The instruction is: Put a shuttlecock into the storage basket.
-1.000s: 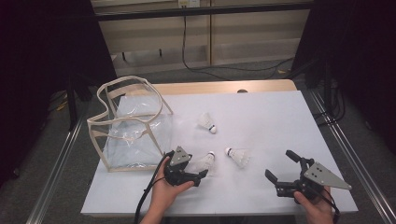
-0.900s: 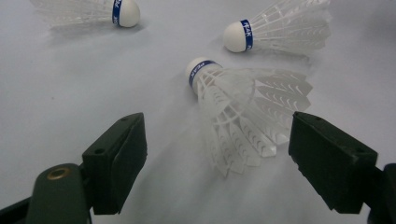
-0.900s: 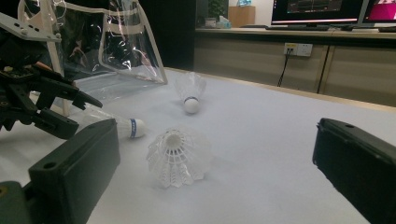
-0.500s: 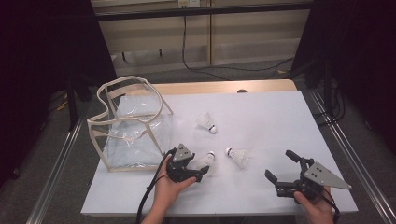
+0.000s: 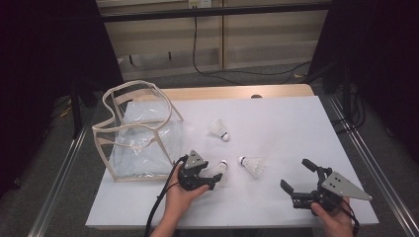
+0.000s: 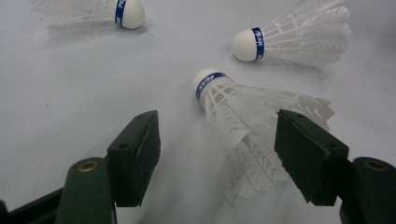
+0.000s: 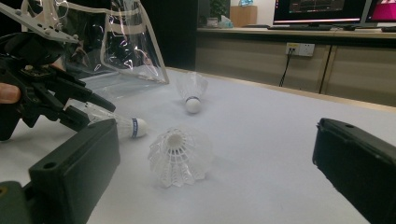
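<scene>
White feathered shuttlecock with blue-banded cork (image 6: 243, 126): lying on the pale surface (image 5: 296, 128), feather skirt between the left tool's (image 6: 217, 158) half-open jaws, which have just been closing, ungripped. Risk: pads crushing feathers. Right tool (image 5: 300, 178): open, empty.

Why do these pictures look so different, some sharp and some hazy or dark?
High view: white table brightly lit, surroundings nearly black. Left gripper view: nearest shuttlecock crisp at its cork, feathers hazy toward the bottom edge. Right gripper view: clear bag glints with reflections, black pads slightly soft.
</scene>
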Action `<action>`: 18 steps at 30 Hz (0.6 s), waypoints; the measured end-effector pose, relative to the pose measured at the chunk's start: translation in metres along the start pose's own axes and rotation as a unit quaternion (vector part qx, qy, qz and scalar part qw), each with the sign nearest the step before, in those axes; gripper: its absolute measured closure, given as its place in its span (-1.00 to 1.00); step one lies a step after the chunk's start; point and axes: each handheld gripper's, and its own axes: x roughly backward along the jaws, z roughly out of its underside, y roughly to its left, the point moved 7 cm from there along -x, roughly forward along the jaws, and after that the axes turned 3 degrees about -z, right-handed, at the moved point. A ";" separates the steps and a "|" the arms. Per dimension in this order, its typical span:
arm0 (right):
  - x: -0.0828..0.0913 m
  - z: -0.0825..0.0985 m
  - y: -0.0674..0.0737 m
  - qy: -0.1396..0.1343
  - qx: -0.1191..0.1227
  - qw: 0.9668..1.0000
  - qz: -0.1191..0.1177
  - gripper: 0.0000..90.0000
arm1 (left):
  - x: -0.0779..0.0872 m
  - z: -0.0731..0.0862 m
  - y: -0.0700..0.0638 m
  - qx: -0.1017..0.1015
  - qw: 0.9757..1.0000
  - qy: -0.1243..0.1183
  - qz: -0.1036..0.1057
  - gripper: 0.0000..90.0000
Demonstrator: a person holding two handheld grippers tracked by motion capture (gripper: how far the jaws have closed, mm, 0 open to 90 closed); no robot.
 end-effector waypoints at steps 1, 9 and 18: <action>0.000 0.000 0.000 0.000 -0.001 1.000 -0.001 -0.99 | 0.000 0.000 0.000 0.003 1.000 0.001 0.001 -0.27; 0.000 0.000 0.000 0.000 0.001 1.000 0.000 -0.99 | 0.000 0.001 0.002 -0.002 1.000 0.008 -0.005 -0.12; 0.001 0.000 0.000 -0.001 -0.002 1.000 0.000 -0.99 | -0.006 -0.004 0.000 0.007 1.000 0.002 -0.003 0.09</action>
